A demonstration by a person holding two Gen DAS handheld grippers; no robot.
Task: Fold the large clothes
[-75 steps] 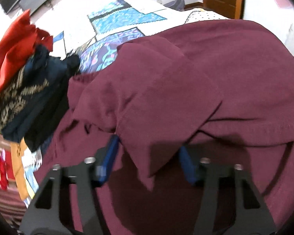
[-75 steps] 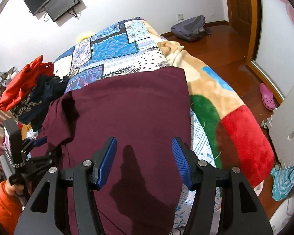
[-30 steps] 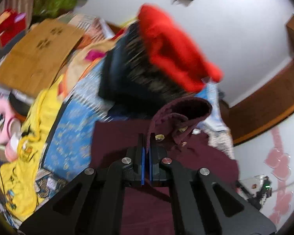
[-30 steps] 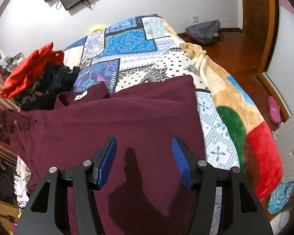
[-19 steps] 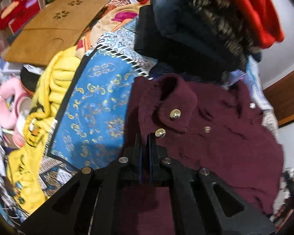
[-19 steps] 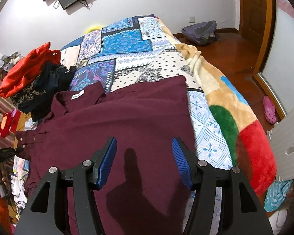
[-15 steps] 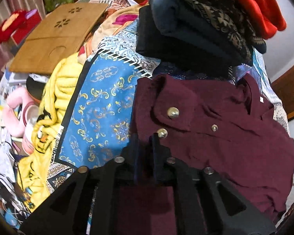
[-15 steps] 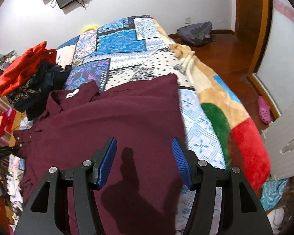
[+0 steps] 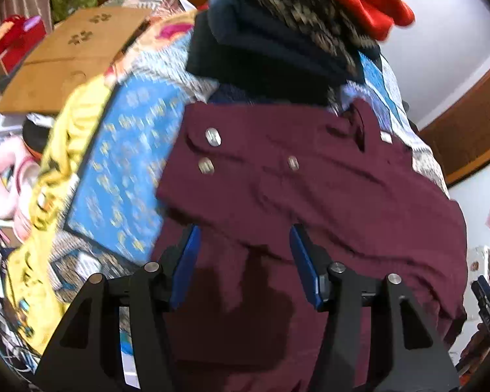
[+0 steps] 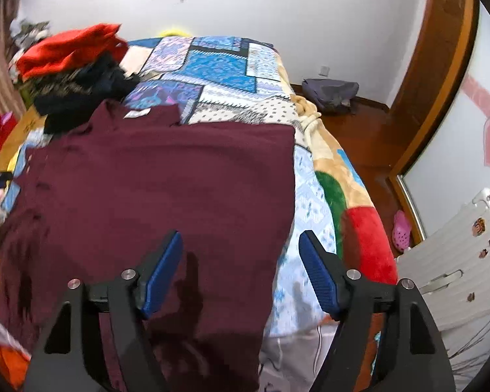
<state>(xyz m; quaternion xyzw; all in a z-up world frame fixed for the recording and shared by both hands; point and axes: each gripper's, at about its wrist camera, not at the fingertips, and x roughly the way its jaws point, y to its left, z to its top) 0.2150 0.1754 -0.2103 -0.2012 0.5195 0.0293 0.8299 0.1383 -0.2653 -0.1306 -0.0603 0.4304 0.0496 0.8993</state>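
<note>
Now left wrist view: left gripper (image 9: 243,245) over maroon shirt (image 9: 310,196), jaws opening, blue pads clear of cloth, nothing pinched; buttoned cuff just ahead, stack of folded clothes (image 9: 277,42) beyond. Right wrist view: right gripper (image 10: 241,261) jaws opening, spread, empty; shirt (image 10: 166,189) flat on patterned quilt (image 10: 219,65) beneath, its edge between fingers.

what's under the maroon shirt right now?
The maroon shirt lies spread on the patchwork bedspread, which shows past its collar and right edge. A fleece blanket hangs further right. Whatever sits directly beneath the shirt's middle is covered.
</note>
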